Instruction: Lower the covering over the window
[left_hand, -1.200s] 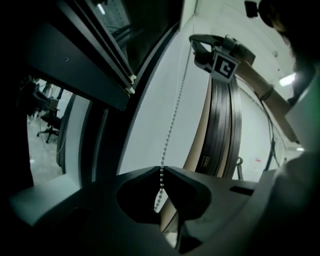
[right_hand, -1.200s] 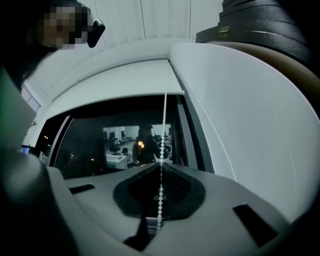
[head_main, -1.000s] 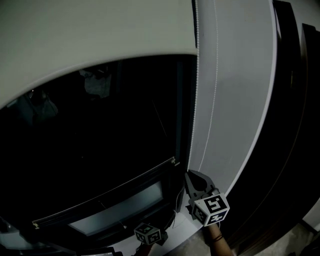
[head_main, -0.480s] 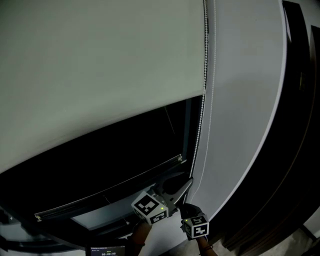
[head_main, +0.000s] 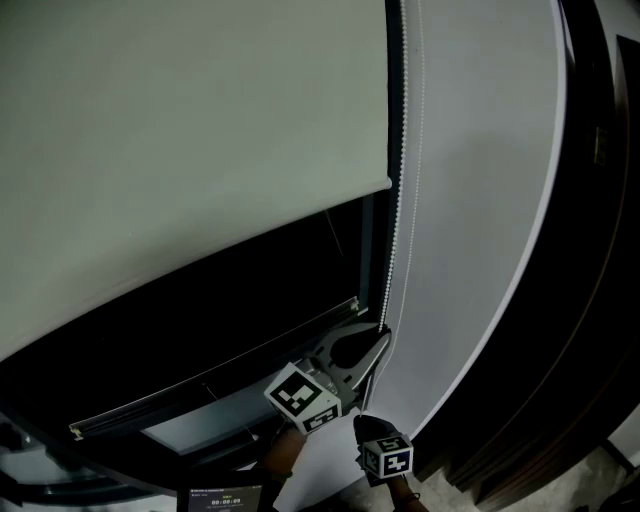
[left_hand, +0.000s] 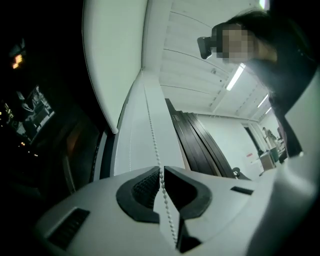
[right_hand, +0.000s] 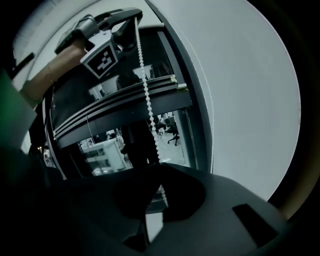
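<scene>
The roller blind covers the upper part of the window in the head view, roughly the top half or a little more, with its bottom edge slanting across the frame; below it a broad band of dark glass is uncovered down to the lower frame rail, so the lowering looks well under way but not finished. The bead chain hangs down the blind's right side, against the pale wall strip. The left gripper is the higher of the two on the chain, its jaws pressed nearly together with the beads pinched between the ribbed pads. The right gripper sits just below it, and its jaws are also drawn narrow around the same chain, which runs up from them to the left gripper above. What seems left is more pulling on the chain until the blind reaches the rail. No container of any kind shows in these views
</scene>
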